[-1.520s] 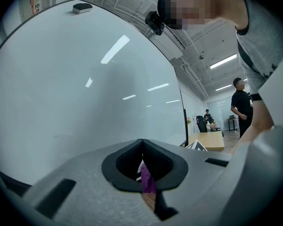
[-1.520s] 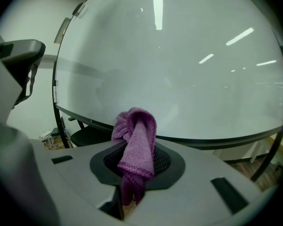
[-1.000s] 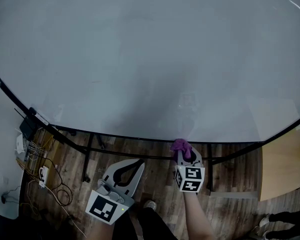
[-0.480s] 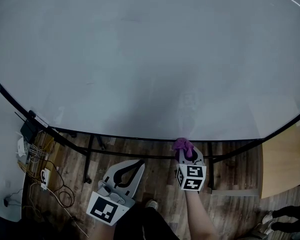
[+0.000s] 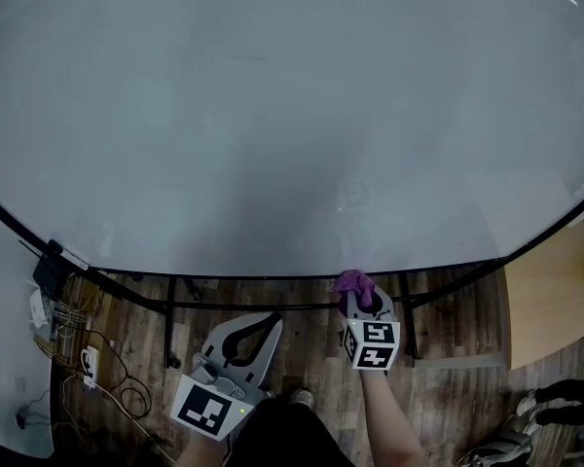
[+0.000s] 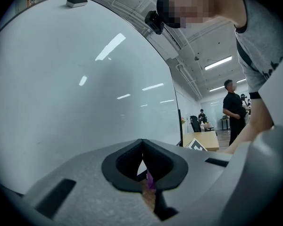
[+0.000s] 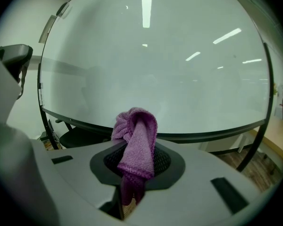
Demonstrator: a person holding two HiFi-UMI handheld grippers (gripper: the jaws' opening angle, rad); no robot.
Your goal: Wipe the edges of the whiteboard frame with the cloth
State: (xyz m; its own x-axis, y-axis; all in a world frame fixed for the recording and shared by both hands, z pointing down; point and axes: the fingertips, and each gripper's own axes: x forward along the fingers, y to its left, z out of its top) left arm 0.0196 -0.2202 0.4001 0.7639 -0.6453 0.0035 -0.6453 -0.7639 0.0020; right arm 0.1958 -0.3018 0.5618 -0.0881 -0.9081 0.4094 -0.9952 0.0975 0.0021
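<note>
cloth [image 7: 134, 140] purple | whiteboard frame [image 7: 203, 134] black | floor [image 5: 307, 348] brown wood-grain

Cropped: whiteboard [image 5: 273, 115] top and side ends. Clipped by the edge, right of the whiteboard: wooden table [image 5: 555, 300]. Too small to sort, under its left end: cables [image 5: 68, 317].

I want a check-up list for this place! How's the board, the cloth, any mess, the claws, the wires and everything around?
Surface: whiteboard looks blank, only light glare; dark frame along its bottom.
Job's things: purple cloth bunched up at the bottom frame edge; contact unclear.
Clutter: nothing seen on the board; dark box by its left leg.
Grippers: right claw shut on the cloth; left claw shut, holding nothing.
Cables: tangled wires on the floor at the left.
Surroundings: wooden floor, wooden table, people standing farther off.
</note>
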